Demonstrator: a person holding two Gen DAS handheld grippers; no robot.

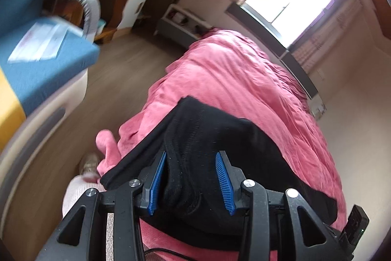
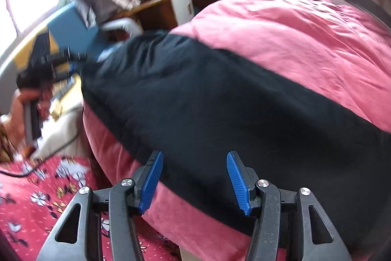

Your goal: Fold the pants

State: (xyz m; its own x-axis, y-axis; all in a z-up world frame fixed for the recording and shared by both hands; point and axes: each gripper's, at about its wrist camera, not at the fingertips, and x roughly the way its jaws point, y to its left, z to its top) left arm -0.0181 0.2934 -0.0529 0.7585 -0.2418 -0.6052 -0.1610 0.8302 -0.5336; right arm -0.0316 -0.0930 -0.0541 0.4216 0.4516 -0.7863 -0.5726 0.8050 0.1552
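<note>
While the black pants (image 2: 220, 102) lie spread across the pink blanket (image 2: 305, 36) on the bed, the left gripper (image 1: 191, 158) has a bunched edge of them between its spread blue pads (image 1: 156, 182); whether they pinch it I cannot tell. The right gripper (image 2: 194, 158) hangs over the pants with fingers apart, holding nothing.

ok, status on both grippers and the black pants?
Left gripper: bunched black fabric pants between jaws, grip unclear. Right gripper: open over the pants, nothing held. Pants stretched across pink quilted bedcover. Nothing blocking.
</note>
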